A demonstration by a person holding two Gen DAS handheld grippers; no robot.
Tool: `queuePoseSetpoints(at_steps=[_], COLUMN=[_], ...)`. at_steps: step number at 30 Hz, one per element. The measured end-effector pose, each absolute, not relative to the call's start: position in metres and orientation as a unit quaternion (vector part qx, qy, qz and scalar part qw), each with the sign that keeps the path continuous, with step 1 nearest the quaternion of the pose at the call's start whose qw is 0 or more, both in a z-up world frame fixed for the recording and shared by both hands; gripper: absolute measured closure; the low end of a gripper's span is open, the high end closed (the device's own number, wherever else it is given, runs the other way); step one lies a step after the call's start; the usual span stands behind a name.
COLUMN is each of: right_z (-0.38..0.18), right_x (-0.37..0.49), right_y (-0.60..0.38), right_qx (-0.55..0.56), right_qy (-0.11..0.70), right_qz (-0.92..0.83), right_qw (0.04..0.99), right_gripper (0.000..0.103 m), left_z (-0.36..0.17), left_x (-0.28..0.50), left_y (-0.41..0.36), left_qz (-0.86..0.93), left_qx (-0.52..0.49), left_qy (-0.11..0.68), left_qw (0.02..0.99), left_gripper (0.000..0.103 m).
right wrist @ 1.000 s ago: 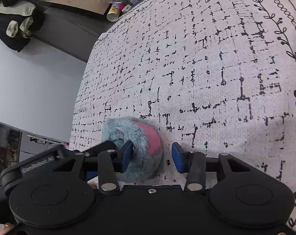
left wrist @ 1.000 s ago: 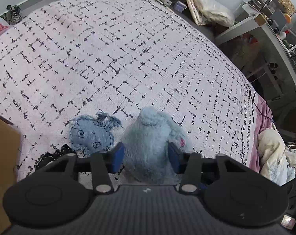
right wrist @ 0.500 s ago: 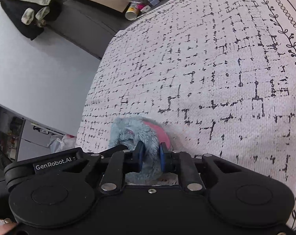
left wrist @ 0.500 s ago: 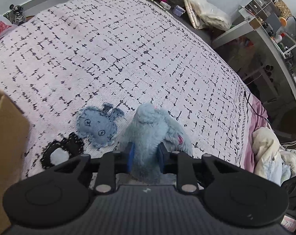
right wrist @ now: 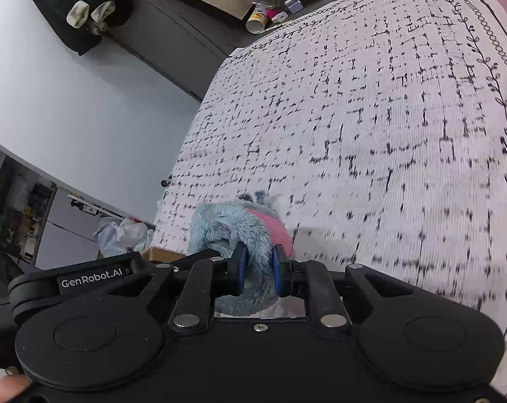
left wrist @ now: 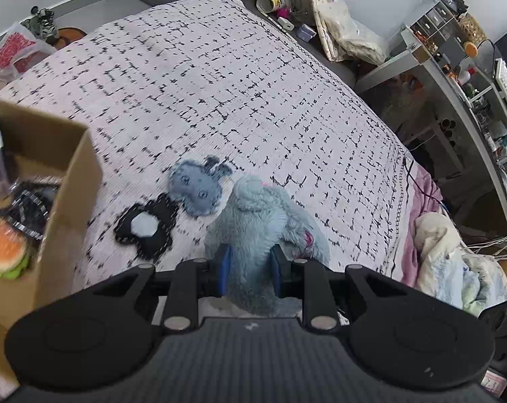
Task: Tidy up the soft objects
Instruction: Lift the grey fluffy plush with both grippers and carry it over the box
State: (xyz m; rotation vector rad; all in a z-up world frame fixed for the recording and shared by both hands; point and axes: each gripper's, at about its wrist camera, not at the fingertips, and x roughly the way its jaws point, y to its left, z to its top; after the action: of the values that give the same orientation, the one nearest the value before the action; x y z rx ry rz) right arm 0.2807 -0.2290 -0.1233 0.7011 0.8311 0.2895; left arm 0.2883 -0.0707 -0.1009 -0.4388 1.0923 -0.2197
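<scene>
Plush (left wrist: pixel 263 221) pinched by two grippers; two flat felt toys (left wrist: pixel 196 191) beside.

The left gripper (left wrist: pixel 249 270) points forward toward twelve o'clock, its blue pads (left wrist: pixel 224 270) drawn in from nine and three o'clock and pressed into the fluffy blue plush toy (left wrist: pixel 263 221); the right gripper (right wrist: pixel 257 270) likewise points toward twelve o'clock, its pads (right wrist: pixel 240 268) pinched closer together on fur of the same toy; a fingertip of the person's hand (right wrist: pixel 8 388) shows at seven o'clock of the right wrist view.
</scene>
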Motion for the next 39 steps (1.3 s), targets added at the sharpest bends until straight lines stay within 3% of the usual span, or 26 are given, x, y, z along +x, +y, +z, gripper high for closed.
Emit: queuePoseSetpoints(at_steps=[18, 39], right_z=[-0.076, -0.061], right_x=[0.228, 0.213], right_y=[-0.149, -0.051], right_qx=[0.291, 0.27], right_qy=[0.381, 0.381], right_qz=[0.173, 0.182], right_qw=[0.86, 0.866], right_gripper=[0.087, 0.087], left_z=[-0.06, -0.06], left_x=[0.228, 0.209], left_y=[0.015, 0.125], left_qz=[-0.093, -0.092], left_qx=[-0.245, -0.299], left_qy=[0.478, 0.459], left_qw=[0.838, 0.832], left_gripper=[0.079, 0.079])
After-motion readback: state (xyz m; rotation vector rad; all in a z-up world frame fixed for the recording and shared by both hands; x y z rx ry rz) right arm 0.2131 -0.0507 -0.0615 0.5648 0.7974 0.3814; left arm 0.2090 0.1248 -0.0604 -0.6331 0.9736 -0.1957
